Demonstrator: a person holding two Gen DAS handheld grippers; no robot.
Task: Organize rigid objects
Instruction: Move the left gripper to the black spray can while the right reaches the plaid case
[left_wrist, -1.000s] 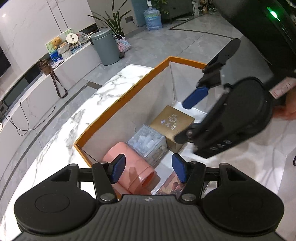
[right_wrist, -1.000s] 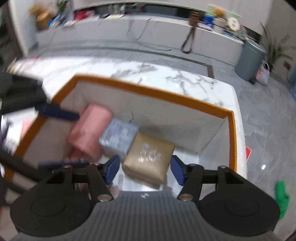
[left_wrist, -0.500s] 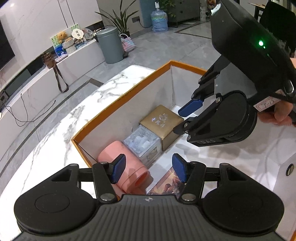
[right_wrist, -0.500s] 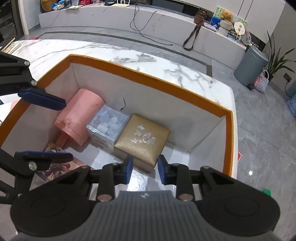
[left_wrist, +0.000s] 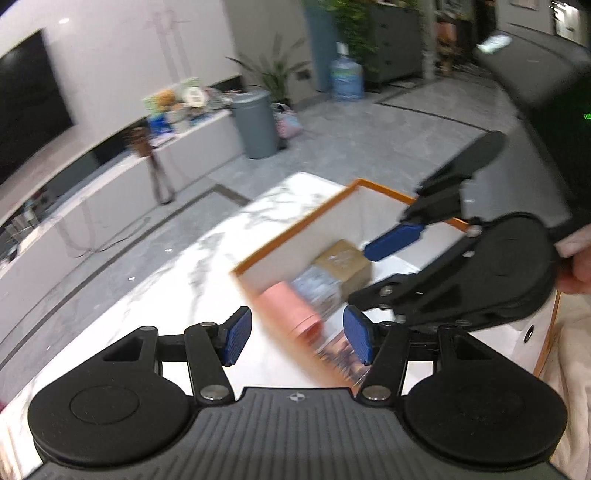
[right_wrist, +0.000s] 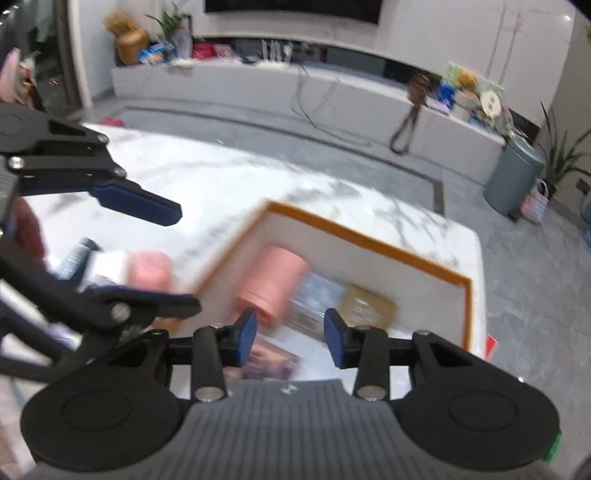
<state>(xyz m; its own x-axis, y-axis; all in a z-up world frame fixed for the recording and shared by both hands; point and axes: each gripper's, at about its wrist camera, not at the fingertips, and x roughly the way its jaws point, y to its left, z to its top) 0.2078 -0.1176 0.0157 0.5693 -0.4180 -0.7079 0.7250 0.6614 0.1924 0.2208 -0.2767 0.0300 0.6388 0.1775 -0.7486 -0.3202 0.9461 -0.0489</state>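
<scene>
Both of my claws hang above the orange-rimmed box (right_wrist: 373, 242), which sits on the marble surface (left_wrist: 155, 288), and neither one carries anything. The left claw (left_wrist: 297, 338) stands wide with only air between its blue pads. The right claw (right_wrist: 290, 338) is at a middling gap; its jaws have just been opening again, and nothing sits between them either.

The things I am sorting already lie in a row along the box's far wall, I judge so that they brace one another: the pink cylinder (right_wrist: 273, 284) on its side, the clear case (right_wrist: 317, 295) touching it, then the gold box (right_wrist: 365, 306). A printed flat pack (right_wrist: 273, 360) lies on the box floor nearer to me. The views are blurred, so finer detail escapes me.

Outside the box, near the left claw, I see a second pink item (right_wrist: 151, 269) with some blurred things beside it on the surface. I take those to be what is left to pack.
</scene>
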